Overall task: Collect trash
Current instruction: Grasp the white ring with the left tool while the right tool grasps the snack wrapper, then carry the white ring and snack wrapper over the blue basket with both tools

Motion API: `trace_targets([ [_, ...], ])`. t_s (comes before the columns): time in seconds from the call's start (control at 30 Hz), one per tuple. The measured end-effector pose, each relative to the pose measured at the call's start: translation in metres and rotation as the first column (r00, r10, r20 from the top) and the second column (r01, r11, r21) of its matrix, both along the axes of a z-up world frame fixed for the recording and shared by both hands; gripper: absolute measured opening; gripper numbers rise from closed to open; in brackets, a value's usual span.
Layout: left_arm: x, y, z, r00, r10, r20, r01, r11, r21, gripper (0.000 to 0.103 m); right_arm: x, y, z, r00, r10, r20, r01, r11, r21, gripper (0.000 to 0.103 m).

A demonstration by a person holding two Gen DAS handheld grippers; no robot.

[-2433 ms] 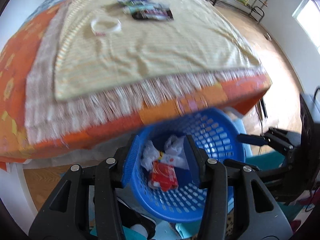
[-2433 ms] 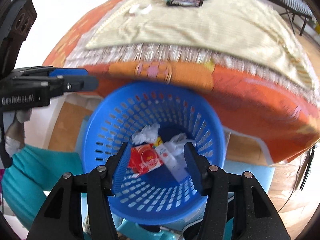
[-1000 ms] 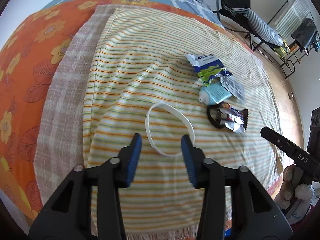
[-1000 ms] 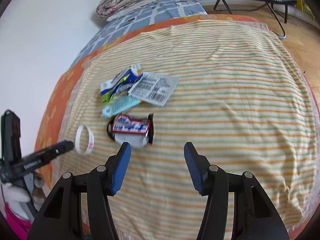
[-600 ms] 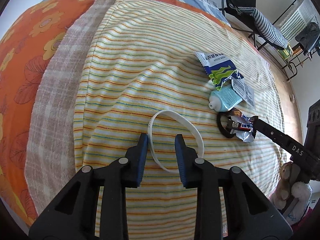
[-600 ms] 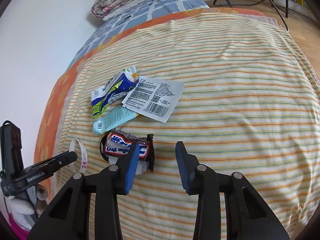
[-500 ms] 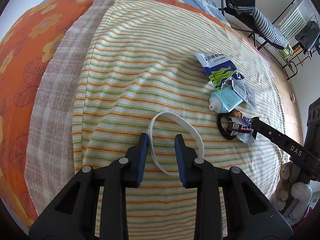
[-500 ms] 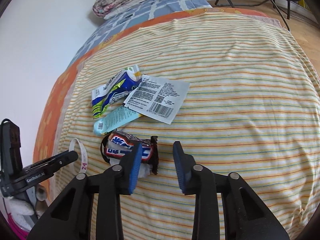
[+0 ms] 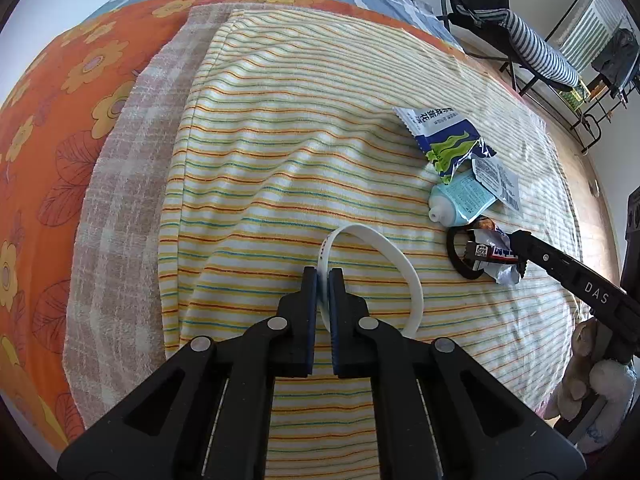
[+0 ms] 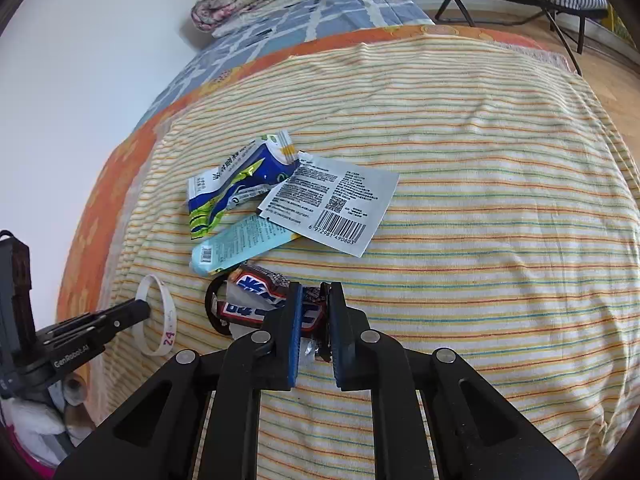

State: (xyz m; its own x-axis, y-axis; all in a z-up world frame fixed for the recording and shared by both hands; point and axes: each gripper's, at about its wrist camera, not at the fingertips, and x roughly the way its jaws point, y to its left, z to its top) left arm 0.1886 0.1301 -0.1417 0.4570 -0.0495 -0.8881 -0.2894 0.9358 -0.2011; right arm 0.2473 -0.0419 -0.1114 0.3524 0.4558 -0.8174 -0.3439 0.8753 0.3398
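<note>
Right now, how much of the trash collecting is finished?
Nothing visibly binned here. In hand: left tool shut on the white band; right tool is closing on the candy wrapper. Left: the blue tube, snack bag, grey sachet, black ring.

The blanket (image 9: 320, 140) is cream with thin orange, yellow, green and teal stripes. Under it lies a beige and white checked cloth (image 9: 120, 220), then an orange sheet (image 9: 52, 120) printed with yellow flowers and dark leaf outlines. Beyond is a blue cover (image 10: 320, 12) crossed by a white grid. The wristband (image 9: 400, 268) is white, with pink figures. The snack bag (image 10: 236, 180) is blue, white and lime green; the tube (image 10: 240, 244) is pale blue; the flat packet (image 10: 332, 204) is grey-white with black print and a barcode. The candy wrapper (image 10: 256, 300) is dark brown with a white, blue and red logo. The hair tie (image 9: 456, 256) is black. Both grippers are black with blue pads (image 10: 295, 328).
</note>
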Motion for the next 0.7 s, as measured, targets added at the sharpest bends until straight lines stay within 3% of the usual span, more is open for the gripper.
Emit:
trace_targets([
  [0.2,-0.007,0.002,0.010,0.999,-0.008,0.039,0.009,1.000,-0.016,0.002,-0.004,-0.005,0.011,0.999,0.000,0.036,-0.001,1.000,0.009,0.005],
  [0.7,-0.019,0.001,0.040,0.993,-0.002,0.120,0.007,0.999,-0.041,0.002,-0.024,-0.013,0.045,0.992,0.017,0.121,-0.021,0.999,0.031,0.005],
])
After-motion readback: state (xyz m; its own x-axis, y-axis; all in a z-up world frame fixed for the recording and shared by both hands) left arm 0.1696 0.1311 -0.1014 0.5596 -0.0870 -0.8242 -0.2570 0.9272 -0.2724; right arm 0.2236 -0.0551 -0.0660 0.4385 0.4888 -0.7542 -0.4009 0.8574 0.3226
